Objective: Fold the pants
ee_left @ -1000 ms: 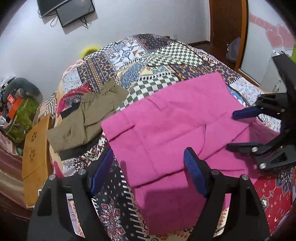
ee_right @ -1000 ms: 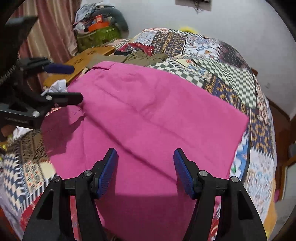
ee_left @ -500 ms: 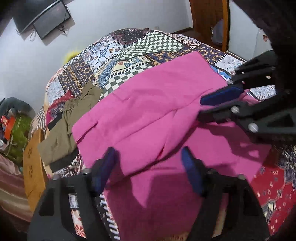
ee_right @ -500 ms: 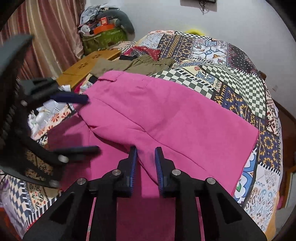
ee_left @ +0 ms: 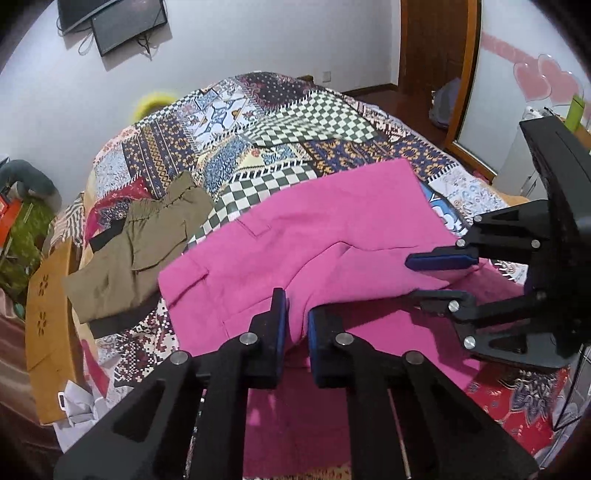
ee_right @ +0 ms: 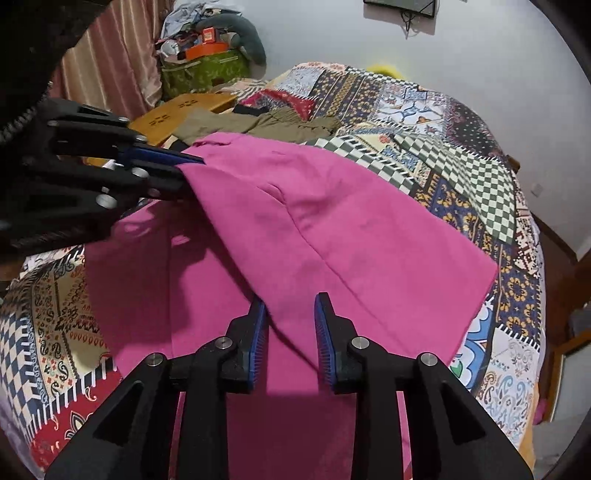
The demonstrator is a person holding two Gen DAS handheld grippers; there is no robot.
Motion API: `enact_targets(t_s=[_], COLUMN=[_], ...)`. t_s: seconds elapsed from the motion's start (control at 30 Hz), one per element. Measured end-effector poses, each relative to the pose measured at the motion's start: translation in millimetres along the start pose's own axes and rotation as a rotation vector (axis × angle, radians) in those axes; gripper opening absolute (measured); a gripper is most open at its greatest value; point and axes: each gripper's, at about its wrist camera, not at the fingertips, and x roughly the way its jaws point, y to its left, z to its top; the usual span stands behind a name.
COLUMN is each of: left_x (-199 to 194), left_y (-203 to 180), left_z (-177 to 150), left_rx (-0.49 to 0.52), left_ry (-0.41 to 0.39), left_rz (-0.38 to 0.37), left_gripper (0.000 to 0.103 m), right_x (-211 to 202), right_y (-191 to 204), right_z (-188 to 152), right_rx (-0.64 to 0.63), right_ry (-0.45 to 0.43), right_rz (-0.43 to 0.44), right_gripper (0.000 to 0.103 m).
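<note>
Pink pants (ee_left: pixel 332 221) lie spread on a patchwork quilt (ee_left: pixel 277 122). In the left wrist view my left gripper (ee_left: pixel 297 314) is closing its jaws on a tuck of pink cloth near the waistband. The right wrist view shows that same gripper (ee_right: pixel 192 175) clamped on the raised edge of the pants (ee_right: pixel 351 229). My right gripper (ee_right: pixel 290 314) has the top layer's fold between its pads, its jaws easing open slightly while the cloth stays pinched and lifted. The left wrist view has this gripper (ee_left: pixel 413 278) at the right, one finger above the layer and one below.
Olive pants (ee_left: pixel 140 251) lie folded on the quilt's left side, beside a wooden board (ee_left: pixel 48 325). A green bag with clutter (ee_right: pixel 203 70) stands by the curtain. A screen (ee_left: pixel 125 22) hangs on the wall. A wooden door frame (ee_left: pixel 461 74) is at the right.
Both grippers went from wide open to closed on the pink cloth, the right one first, then the left. The top layer now stands lifted off the lower one between them.
</note>
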Motion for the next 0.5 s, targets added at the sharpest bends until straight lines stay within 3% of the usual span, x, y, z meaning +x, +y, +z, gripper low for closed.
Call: enact_targets(t_s=[0.07,0.17,0.33,0.5], left_x=[-9,-22,-40,-45], left_y=[-2,-7,-19,-29], left_z=[-1,-6,-21,-39], left_rx=[0.007,0.017,0.035,0.025], left_ry=[-0.009,-0.015,-0.031,-0.013], left_rz=[0.0,-0.009,-0.009,-0.028], left_gripper=[0.01,0.01,0.01,0.01], right_x=[-8,-25,-54,-69], right_y=[-1,-1,3,12], right_z=[1,0,-3,-13], right_rx=[0.005,0.01,-0.014,-0.03], right_ry=[-0.031,-0.081,-0.136,-0.135], right_rz=[-0.011,-0.014,-0.007,0.002], right_gripper=[0.023,0.011,0.009,0.009])
